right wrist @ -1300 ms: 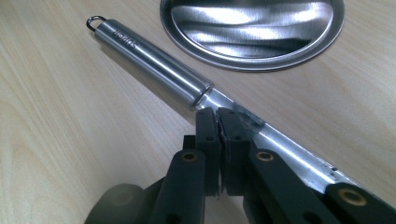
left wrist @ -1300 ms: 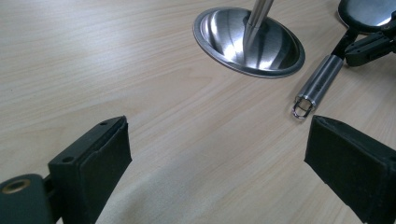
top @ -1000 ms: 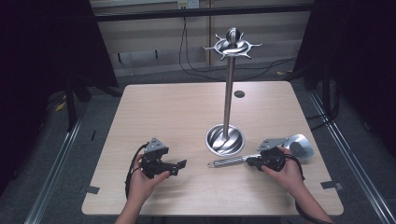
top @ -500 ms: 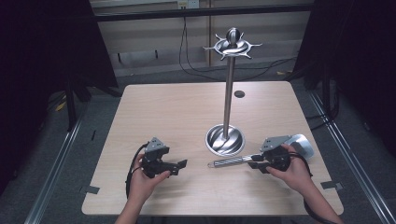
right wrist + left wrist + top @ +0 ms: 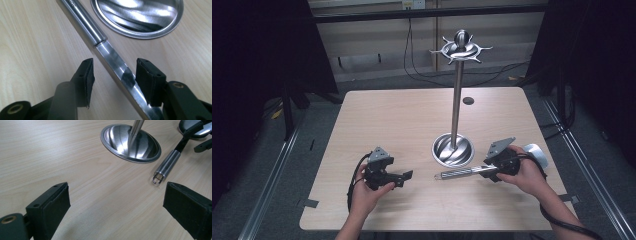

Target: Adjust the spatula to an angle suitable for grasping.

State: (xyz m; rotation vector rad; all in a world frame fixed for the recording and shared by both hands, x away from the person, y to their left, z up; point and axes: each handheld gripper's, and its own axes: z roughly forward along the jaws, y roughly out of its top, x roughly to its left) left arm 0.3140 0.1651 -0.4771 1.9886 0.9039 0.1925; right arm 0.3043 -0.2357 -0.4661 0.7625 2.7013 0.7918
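1. Steel ladle (image 5: 462,173) lies flat on the wooden table (image 5: 402,120), its handle just in front of the stand's round base (image 5: 453,150).
2. Right gripper (image 5: 113,75) straddles its flat shank, jaws parted, not clamping.
3. Left gripper (image 5: 115,205) rests wide open, well apart.

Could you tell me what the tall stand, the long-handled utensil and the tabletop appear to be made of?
The tall silvery stand with a round dished base looks like polished metal, given its mirror-like streaks. The long-handled silvery utensil seems brushed steel, with softer highlights. The pale table shows wood grain, possibly laminate.
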